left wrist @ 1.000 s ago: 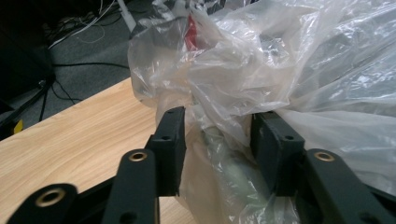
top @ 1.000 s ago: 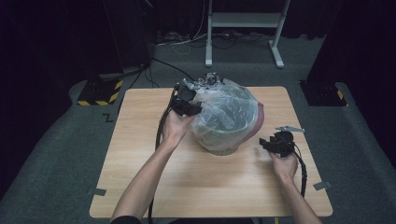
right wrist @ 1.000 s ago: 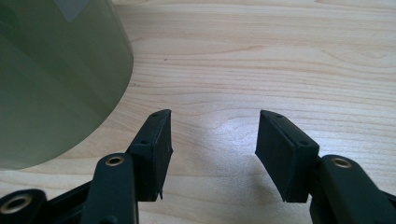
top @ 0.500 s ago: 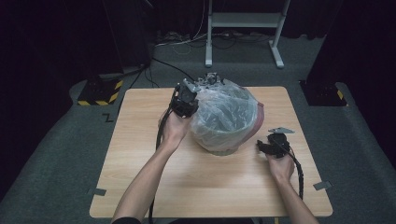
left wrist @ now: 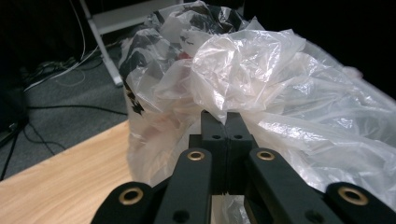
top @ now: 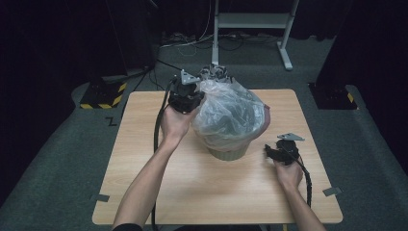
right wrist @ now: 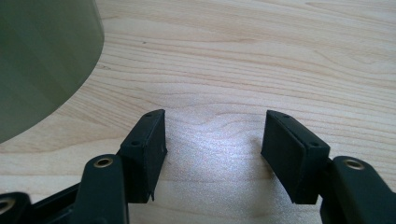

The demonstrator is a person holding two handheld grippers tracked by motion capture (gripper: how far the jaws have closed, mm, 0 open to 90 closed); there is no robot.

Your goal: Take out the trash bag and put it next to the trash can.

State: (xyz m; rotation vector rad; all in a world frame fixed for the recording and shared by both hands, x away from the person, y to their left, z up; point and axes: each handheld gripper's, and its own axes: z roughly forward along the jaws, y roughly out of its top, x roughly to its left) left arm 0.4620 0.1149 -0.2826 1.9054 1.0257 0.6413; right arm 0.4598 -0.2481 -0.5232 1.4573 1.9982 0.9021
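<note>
While the left gripper (left wrist: 226, 122) has its jaws pressed together on a fold of the plastic bag (left wrist: 261, 79), the right gripper (right wrist: 212, 135) stands open over bare wood with nothing between its jaws; its jaws have just been widening. From the high view, the left gripper (top: 188, 92) is at the bag's (top: 231, 113) upper left edge, held up by the left hand (top: 175, 122). The bag is clear, crumpled and billowed, and it drapes over a greenish bin (top: 230, 153) that stands near the middle of the table (top: 144, 192). Something dark shows through the plastic, but I cannot tell what. The right gripper (top: 270, 153) sits low, just beside the bin's right side, apart from it. In the right gripper view, the bin's wall (right wrist: 42, 60) curves past at upper left, clear of the jaws.
</note>
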